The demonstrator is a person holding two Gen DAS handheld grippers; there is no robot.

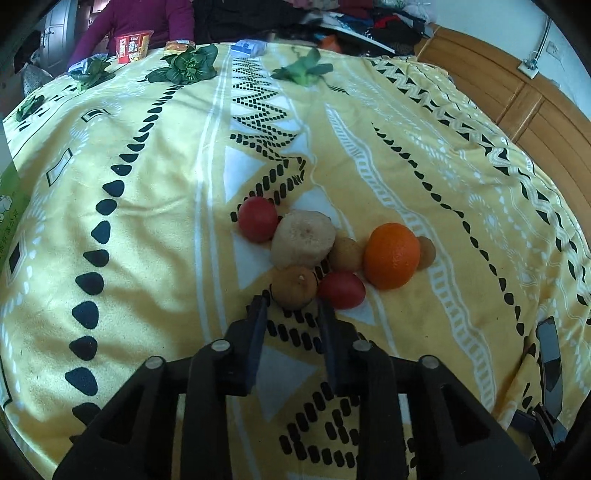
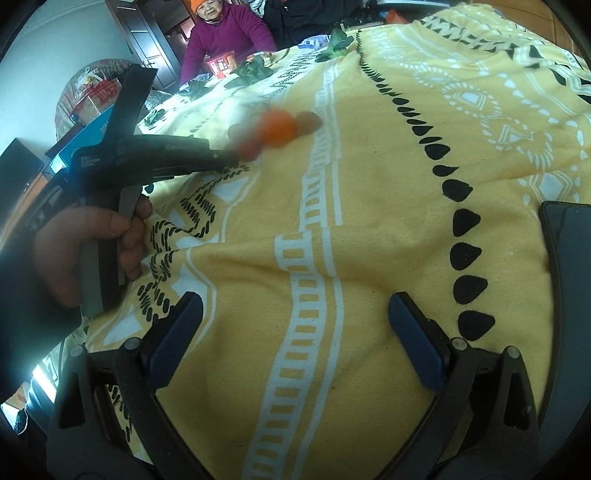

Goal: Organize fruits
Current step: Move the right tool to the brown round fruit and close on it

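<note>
A cluster of fruits lies on the yellow patterned cloth (image 1: 147,192): an orange (image 1: 392,255), two red fruits (image 1: 257,218) (image 1: 341,290), a pale cut round fruit (image 1: 303,239) and several small brown ones (image 1: 294,287). My left gripper (image 1: 291,306) is open, its fingertips on either side of the nearest brown fruit, not closed on it. My right gripper (image 2: 295,310) is wide open and empty, low over bare cloth. The right wrist view shows the left gripper's body (image 2: 147,155) and the blurred orange (image 2: 279,127) far off.
Green leafy vegetables (image 1: 188,66) and snack packets (image 1: 131,46) lie at the table's far edge, where a person in purple (image 2: 225,33) sits. A dark phone (image 2: 569,229) lies at the right. A green box (image 1: 9,199) is at the left edge.
</note>
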